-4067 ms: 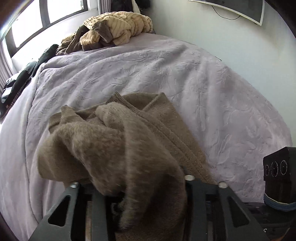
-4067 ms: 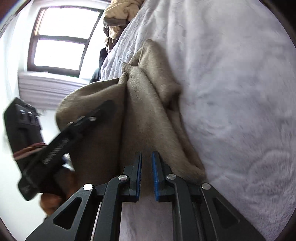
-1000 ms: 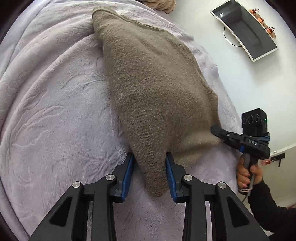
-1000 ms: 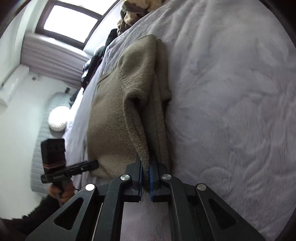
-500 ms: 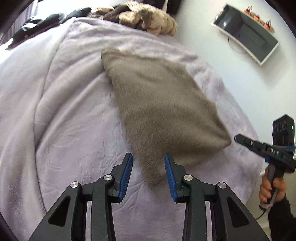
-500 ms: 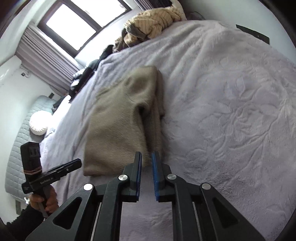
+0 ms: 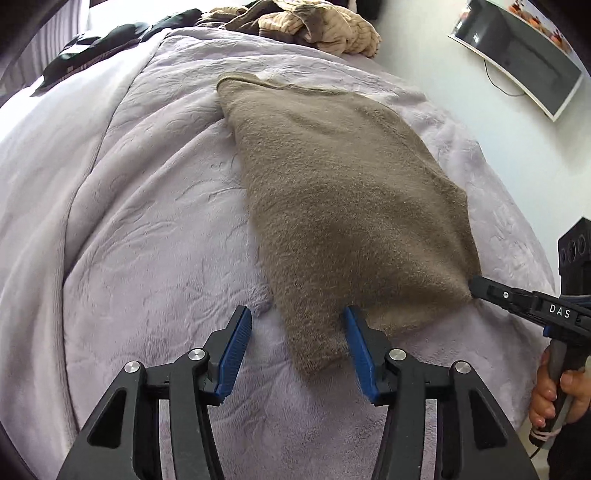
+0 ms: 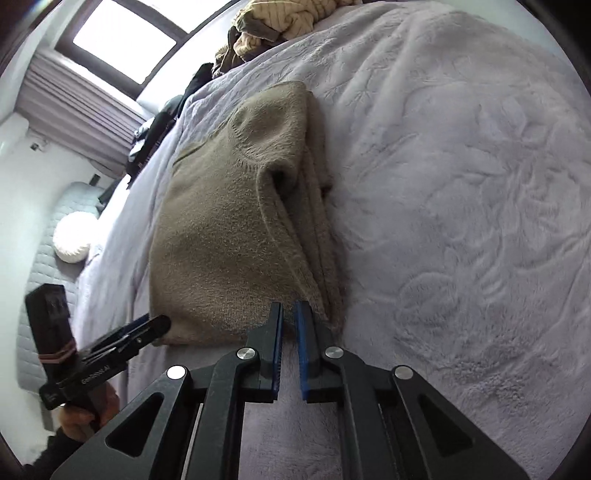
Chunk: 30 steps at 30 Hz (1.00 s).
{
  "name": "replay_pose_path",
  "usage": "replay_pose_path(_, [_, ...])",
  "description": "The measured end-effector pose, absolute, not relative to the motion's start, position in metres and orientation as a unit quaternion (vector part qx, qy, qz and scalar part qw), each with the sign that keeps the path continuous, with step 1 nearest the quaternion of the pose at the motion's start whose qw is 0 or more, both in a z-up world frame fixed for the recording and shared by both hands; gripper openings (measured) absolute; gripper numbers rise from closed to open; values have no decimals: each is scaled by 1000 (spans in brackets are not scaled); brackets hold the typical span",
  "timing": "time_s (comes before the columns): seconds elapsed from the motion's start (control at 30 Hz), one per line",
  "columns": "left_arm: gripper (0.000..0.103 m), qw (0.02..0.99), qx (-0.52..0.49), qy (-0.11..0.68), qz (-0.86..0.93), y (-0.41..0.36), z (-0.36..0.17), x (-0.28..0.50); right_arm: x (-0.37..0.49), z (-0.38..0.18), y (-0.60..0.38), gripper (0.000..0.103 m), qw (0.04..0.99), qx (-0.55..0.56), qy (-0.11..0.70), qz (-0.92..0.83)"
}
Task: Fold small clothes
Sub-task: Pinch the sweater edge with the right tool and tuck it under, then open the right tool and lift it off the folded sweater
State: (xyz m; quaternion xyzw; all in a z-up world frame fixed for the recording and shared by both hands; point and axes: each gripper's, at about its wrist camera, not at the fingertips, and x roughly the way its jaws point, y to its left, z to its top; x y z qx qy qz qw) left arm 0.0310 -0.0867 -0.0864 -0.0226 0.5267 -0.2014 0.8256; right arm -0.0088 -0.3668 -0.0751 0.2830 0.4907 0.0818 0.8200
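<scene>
One folded sweater point(image 7: 343, 206) on bedspread point(image 7: 147, 206)

The heap of clothes point(image 7: 314, 22) at the bed's far end is cut off by the top edge in both views. The wall screen point(image 7: 517, 48) runs off the corner. The sweater's point(image 8: 236, 221) lower folded layers hide beneath its top layer, and the right gripper's point(image 8: 290, 314) tips cover its near corner.

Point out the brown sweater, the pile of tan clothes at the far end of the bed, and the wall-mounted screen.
brown sweater point(image 7: 343, 192): left wrist view, middle of its flat upper face.
pile of tan clothes point(image 7: 321, 26): left wrist view, ribbed tan garment on top.
wall-mounted screen point(image 7: 517, 55): left wrist view, centre of the dark panel.
</scene>
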Motion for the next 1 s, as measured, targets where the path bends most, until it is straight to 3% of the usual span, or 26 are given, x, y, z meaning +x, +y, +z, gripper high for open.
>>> replay_pose_path(0.63, [54, 833, 6, 523, -182, -95, -77, 27, -20, -58, -376, 13, 816, 302, 483, 96])
replay_pose_path(0.67, [66, 832, 6, 523, -182, -95, -77, 27, -20, -59, -376, 13, 815, 303, 484, 96])
replay_pose_path(0.7, [89, 832, 5, 524, -181, -95, -77, 27, -20, -59, -376, 13, 815, 304, 485, 96])
replay_pose_path(0.93, [93, 838, 13, 512, -186, -97, -71, 23, -22, -60, -377, 16, 812, 308, 487, 95])
replay_pose_path(1.0, [93, 837, 11, 515, -186, -96, -71, 23, -22, -61, -377, 26, 811, 309, 488, 95])
